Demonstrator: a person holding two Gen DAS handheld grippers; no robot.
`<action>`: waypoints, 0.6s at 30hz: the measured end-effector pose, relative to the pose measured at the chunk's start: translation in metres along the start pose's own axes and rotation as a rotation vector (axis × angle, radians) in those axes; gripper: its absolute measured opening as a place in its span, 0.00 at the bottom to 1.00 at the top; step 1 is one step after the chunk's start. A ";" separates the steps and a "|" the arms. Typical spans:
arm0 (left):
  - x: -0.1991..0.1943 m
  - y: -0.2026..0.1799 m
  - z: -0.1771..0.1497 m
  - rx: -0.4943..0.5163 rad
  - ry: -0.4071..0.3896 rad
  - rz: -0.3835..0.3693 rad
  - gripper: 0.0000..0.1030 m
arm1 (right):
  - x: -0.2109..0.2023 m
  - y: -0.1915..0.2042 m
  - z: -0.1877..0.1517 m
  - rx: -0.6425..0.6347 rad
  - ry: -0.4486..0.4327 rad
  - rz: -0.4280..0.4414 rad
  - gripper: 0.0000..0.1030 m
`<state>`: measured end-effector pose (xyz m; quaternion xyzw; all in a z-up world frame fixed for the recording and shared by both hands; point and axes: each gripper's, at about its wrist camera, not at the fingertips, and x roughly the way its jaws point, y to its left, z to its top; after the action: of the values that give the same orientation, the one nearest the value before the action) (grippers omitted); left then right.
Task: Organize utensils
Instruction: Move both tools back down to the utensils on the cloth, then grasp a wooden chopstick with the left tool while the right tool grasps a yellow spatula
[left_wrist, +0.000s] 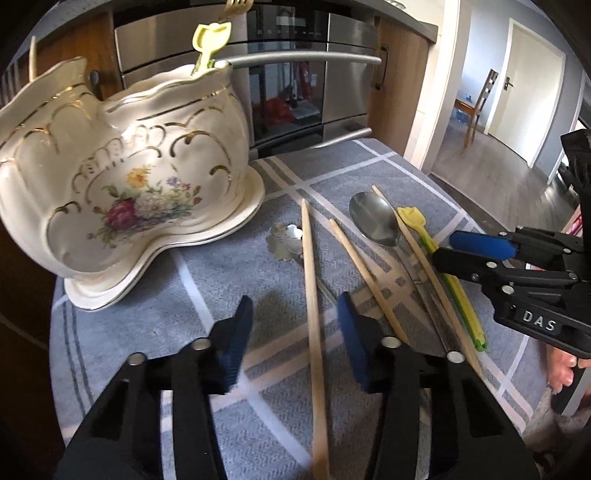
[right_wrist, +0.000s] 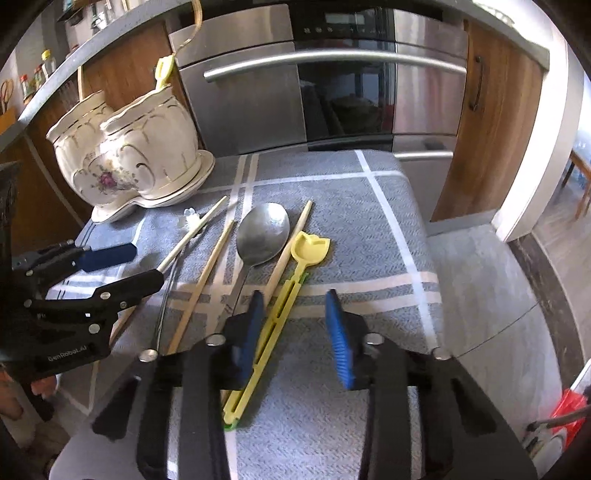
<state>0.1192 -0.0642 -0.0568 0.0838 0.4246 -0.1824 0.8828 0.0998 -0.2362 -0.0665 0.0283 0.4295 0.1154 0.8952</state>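
Floral holder (left_wrist: 122, 177) holds a yellow utensil (left_wrist: 210, 40); both grippers' jaws released, empty

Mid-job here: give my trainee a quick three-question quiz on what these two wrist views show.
1. True or false: the left gripper is shut on a chopstick.
2. Multiple choice: what lies directly beside the metal spoon on its right in the right wrist view? A) fork B) chopstick C) knife
3. Fill in: a yellow utensil already stands in the ceramic ______.

Key:
1. False; the fingers stand apart, straddling it.
2. B
3. holder
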 end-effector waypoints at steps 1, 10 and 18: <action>0.002 -0.001 0.002 -0.001 0.002 -0.002 0.42 | 0.001 -0.001 0.001 0.009 0.004 0.006 0.28; 0.010 0.002 0.004 0.003 0.025 -0.001 0.26 | 0.003 0.000 0.003 -0.009 0.016 -0.039 0.20; 0.017 -0.008 0.010 0.069 0.037 0.031 0.24 | 0.014 0.007 0.014 -0.041 0.046 -0.083 0.21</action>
<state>0.1328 -0.0792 -0.0636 0.1243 0.4328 -0.1818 0.8742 0.1176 -0.2253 -0.0676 -0.0105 0.4485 0.0873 0.8894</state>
